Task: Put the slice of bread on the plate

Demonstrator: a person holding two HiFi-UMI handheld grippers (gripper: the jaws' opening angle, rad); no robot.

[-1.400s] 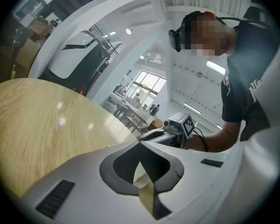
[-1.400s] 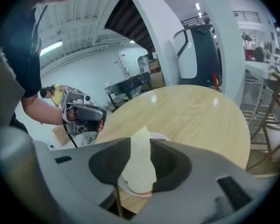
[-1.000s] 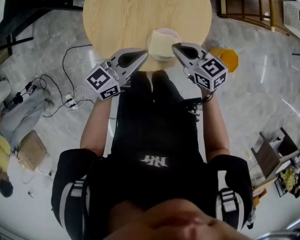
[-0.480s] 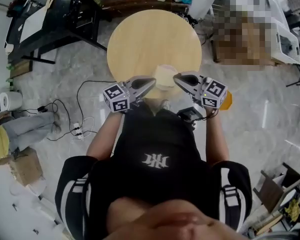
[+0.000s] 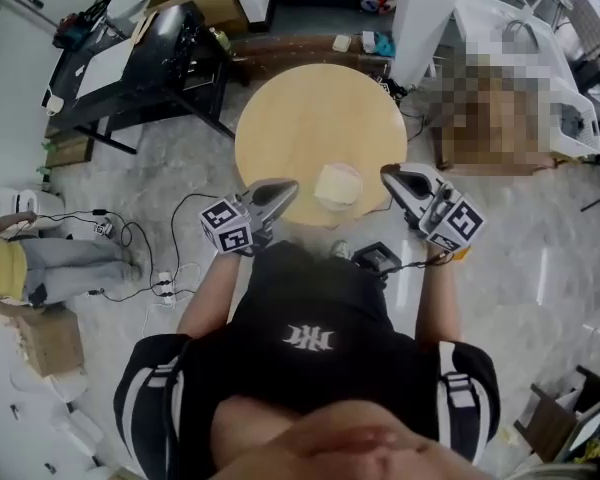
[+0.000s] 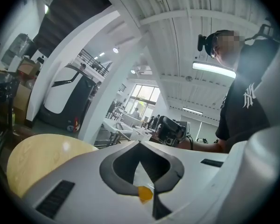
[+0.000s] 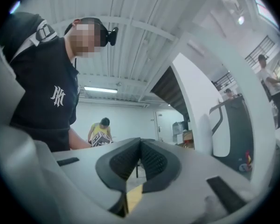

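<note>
step: placing looks done; slice of bread (image 5: 335,182) lies on plate (image 5: 355,200) at bench (image 5: 300,118) near edge | left gripper (image 5: 291,185): pressed together, empty | right gripper (image 5: 386,172): pressed together, empty | next: likely only keeping clear of the plate

Black short-sleeved T-shirt (image 5: 310,288) with white chest logo (image 5: 310,339) (white stripes on both sleeves (image 5: 145,398))

Bright, even indoor light. A ceiling lamp (image 6: 213,70) glows overhead, and faint glare marks the table (image 6: 42,162). Both gripper views bend towards dark, vignetted edges, with the near jaws soft.
</note>
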